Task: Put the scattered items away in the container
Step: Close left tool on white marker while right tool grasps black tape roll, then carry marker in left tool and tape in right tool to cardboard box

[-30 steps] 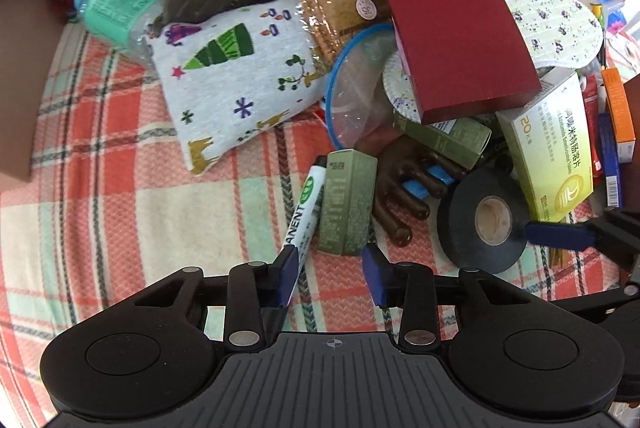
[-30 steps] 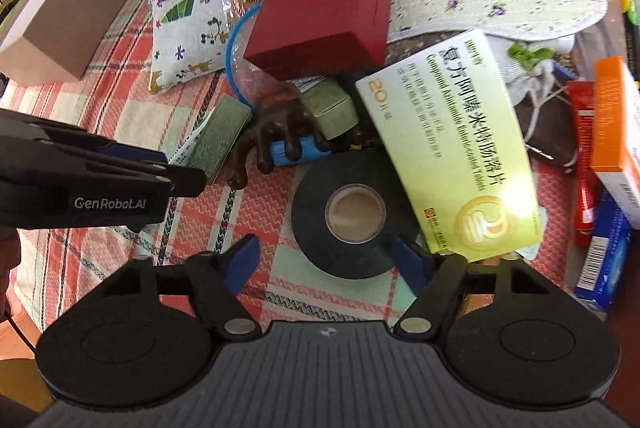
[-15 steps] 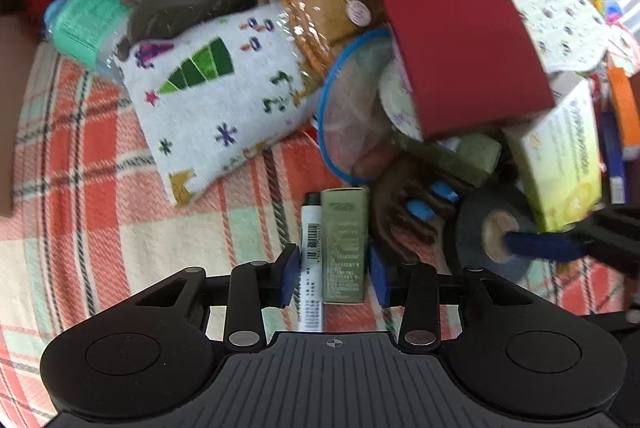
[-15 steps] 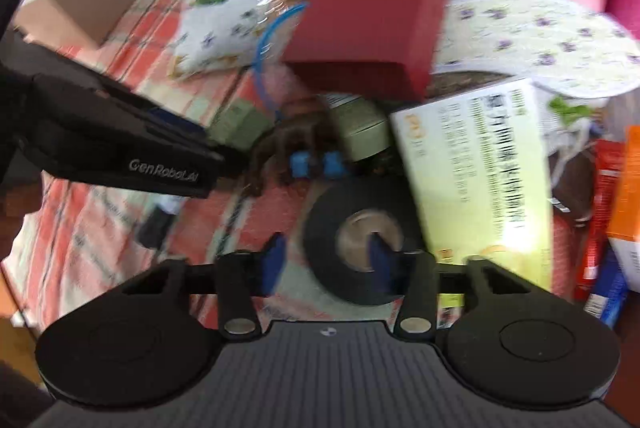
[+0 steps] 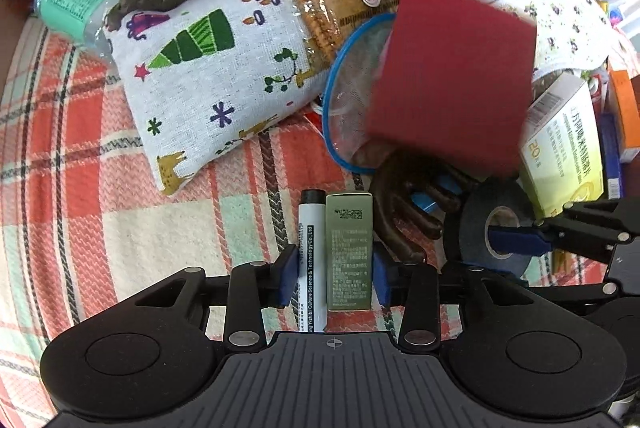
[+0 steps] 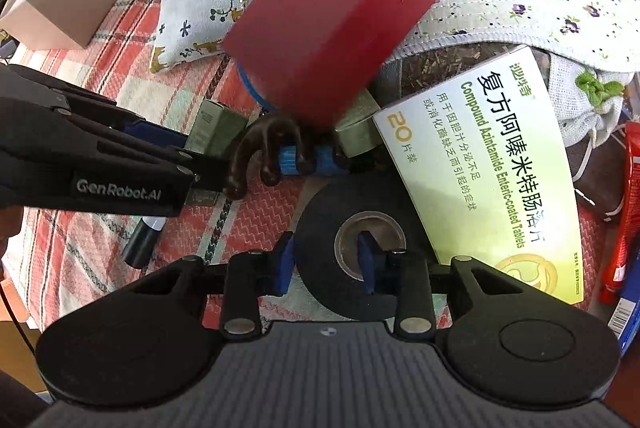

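While pointing steeply down at the red plaid woven cloth (image 5: 72, 156), left gripper (image 5: 334, 278) clamped on a white barrel marker pen (image 5: 309, 252) and an olive green rectangular carton (image 5: 349, 248) lying side by side between its blue pads. Right gripper (image 6: 326, 264) closing on the black tape roll (image 6: 320, 240), one pad outside the wall, one inside the core. Blurred dark red box (image 6: 328, 40) above. Marker partly hidden. Container not made out.
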Tool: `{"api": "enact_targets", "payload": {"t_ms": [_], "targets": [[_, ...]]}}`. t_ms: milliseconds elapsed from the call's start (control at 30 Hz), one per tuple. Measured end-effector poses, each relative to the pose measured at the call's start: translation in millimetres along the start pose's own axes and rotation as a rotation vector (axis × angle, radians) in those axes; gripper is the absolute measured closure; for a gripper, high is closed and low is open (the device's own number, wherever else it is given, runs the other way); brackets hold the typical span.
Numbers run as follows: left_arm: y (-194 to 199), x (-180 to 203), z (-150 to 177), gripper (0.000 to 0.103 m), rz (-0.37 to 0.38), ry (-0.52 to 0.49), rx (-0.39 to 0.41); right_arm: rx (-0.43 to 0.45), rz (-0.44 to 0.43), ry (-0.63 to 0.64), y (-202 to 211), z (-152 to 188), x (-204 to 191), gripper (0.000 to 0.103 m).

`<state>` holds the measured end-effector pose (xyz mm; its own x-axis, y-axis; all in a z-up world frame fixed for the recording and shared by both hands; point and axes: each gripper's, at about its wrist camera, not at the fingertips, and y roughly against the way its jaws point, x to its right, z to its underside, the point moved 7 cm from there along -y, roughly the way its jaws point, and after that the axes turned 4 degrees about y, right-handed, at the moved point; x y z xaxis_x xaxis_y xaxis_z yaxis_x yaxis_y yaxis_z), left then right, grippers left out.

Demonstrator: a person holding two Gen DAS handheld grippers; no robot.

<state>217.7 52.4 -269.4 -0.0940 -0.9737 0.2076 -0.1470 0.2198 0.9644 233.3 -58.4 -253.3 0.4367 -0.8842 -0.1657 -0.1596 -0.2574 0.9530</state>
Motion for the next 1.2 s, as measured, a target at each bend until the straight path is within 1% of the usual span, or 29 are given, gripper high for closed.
{"api": "enact_targets", "payload": {"t_ms": [67, 100, 233, 300, 333, 367, 400, 467, 533, 633, 700, 933, 1033, 1100, 1133, 1167, 1200], "targets": [[5.9, 1.7, 4.9, 0.065, 0.006, 0.0, -0.005, -0.003, 0.007, 0.016, 4.1, 1.7, -5.0, 0.072], [8.8, 1.9, 8.9, 0.065, -0.005, -0.006, -0.006, -0.005, 0.005, 0.018, 6.0, 3.0, -7.4, 0.073], [22.0, 3.0, 27.7, 0.065, -0.01, -0.024, 0.001, -0.018, -0.048, -0.03, 12.6, 18.0, -14.5, 0.073], [26.3, 3.9, 38.4, 0.064, -0.009, -0.03, 0.001, -0.024, -0.06, -0.046, 14.5, 27.4, -16.7, 0.073], [27.3, 3.9, 44.1, 0.062, -0.012, -0.031, 0.0, -0.026, -0.063, -0.051, 15.2, 32.3, -17.7, 0.073], [27.1, 3.3, 49.8, 0.053, -0.012, -0.027, -0.004, -0.029, -0.066, -0.057, 15.9, 37.2, -18.7, 0.073], [25.7, 2.0, 55.9, 0.054, -0.011, -0.016, -0.013, -0.031, -0.067, -0.062, 16.5, 41.6, -19.6, 0.073], [22.8, 0.0, 68.1, 0.053, -0.004, 0.007, -0.026, -0.031, -0.055, -0.062, 17.6, 49.6, -21.1, 0.073], [20.7, -0.9, 79.6, 0.057, -0.006, 0.017, -0.03, -0.032, -0.047, -0.061, 17.8, 57.3, -23.4, 0.072], [17.8, -1.0, 92.0, 0.049, -0.007, 0.033, -0.039, -0.034, -0.04, -0.067, 19.3, 64.5, -25.6, 0.072], [15.9, -0.5, 99.7, 0.048, -0.001, 0.046, -0.045, -0.033, -0.033, -0.068, 20.9, 67.4, -26.1, 0.069], [17.6, 1.3, 122.4, 0.048, 0.013, 0.047, -0.044, -0.016, -0.009, -0.058, 27.2, 68.6, -30.5, 0.068], [17.9, 0.9, 136.6, 0.048, 0.016, 0.025, -0.056, -0.012, -0.004, -0.056, 25.8, 66.6, -31.7, 0.068], [17.8, 1.3, 145.7, 0.052, 0.008, 0.002, -0.059, -0.015, -0.002, -0.048, 25.5, 66.1, -31.4, 0.068], [17.8, 1.6, 148.6, 0.061, -0.002, -0.011, -0.057, -0.017, -0.003, -0.046, 24.0, 65.6, -31.5, 0.068], [17.8, 1.7, 150.9, 0.073, -0.013, -0.02, -0.057, -0.02, -0.004, -0.044, 22.8, 65.3, -31.4, 0.068], [17.9, 1.7, 153.0, 0.08, -0.023, -0.026, -0.059, -0.023, -0.004, -0.042, 22.6, 65.9, -30.7, 0.068]]}}
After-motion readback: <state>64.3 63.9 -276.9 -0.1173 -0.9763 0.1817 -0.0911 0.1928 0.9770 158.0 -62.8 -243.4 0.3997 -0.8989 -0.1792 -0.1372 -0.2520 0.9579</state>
